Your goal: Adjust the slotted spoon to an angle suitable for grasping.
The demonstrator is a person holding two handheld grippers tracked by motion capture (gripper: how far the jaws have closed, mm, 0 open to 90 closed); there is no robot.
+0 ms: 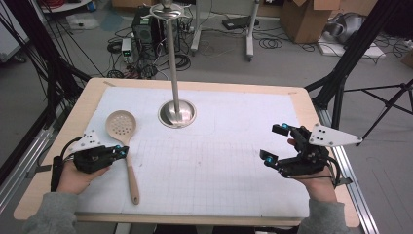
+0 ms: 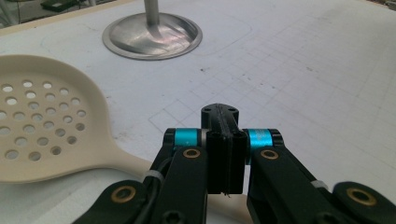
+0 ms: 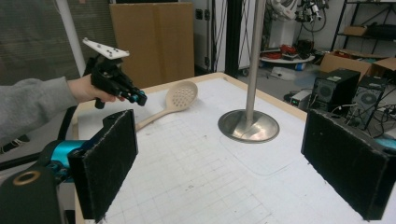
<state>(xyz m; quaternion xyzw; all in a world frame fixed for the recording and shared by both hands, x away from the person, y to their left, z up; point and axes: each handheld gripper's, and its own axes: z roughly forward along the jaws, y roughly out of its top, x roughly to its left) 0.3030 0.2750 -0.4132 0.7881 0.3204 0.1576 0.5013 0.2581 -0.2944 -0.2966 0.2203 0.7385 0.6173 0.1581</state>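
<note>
Slotted spoon (image 1: 123, 141) flat near table's left edge, jaws closed above handle

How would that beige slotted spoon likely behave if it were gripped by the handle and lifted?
The slotted spoon looks like one moulded plastic piece, so probably stiff and light. Its broad perforated head sits far from the handle, so it may droop or swivel in a narrow pinch. Lying flat, it seems unlikely to roll.
</note>
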